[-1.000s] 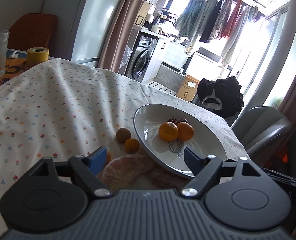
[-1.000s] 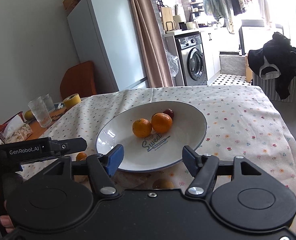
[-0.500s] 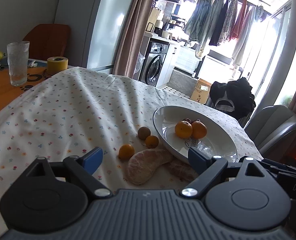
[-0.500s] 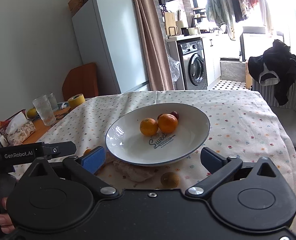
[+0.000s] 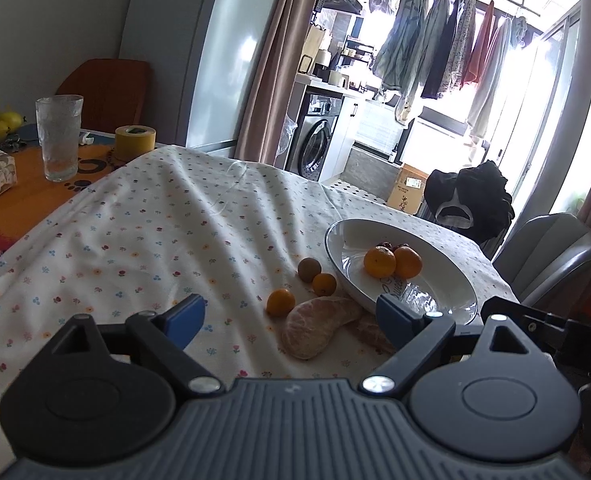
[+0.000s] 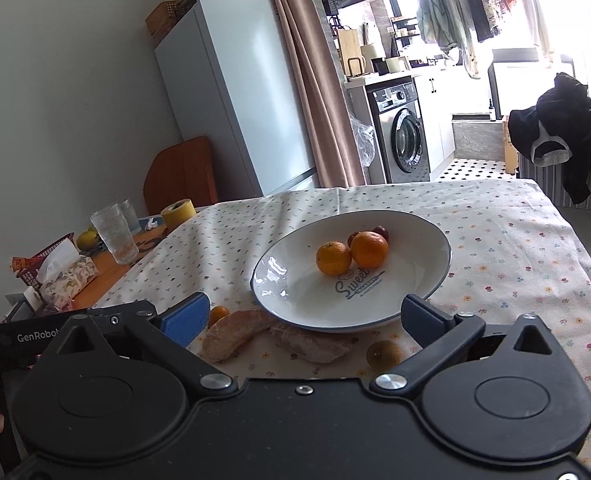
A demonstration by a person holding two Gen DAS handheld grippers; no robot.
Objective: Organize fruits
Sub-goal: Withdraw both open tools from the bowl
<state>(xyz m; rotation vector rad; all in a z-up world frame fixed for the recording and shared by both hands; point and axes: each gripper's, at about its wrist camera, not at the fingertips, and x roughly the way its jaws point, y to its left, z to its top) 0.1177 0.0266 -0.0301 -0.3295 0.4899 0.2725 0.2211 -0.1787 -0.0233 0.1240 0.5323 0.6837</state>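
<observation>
grippers first: the left gripper (image 5: 289, 318) and right gripper (image 6: 305, 316) both hang wide open and empty above the worktop (image 5: 143, 240). just beyond lie two peeled segments (image 6: 235, 334), a brown fruit (image 6: 384, 354) and small oranges (image 5: 280, 302) on the cloth beside the plate (image 6: 295, 296). farther in, two oranges (image 6: 351, 254) sit touching in the plate, dark fruit behind them.
</observation>
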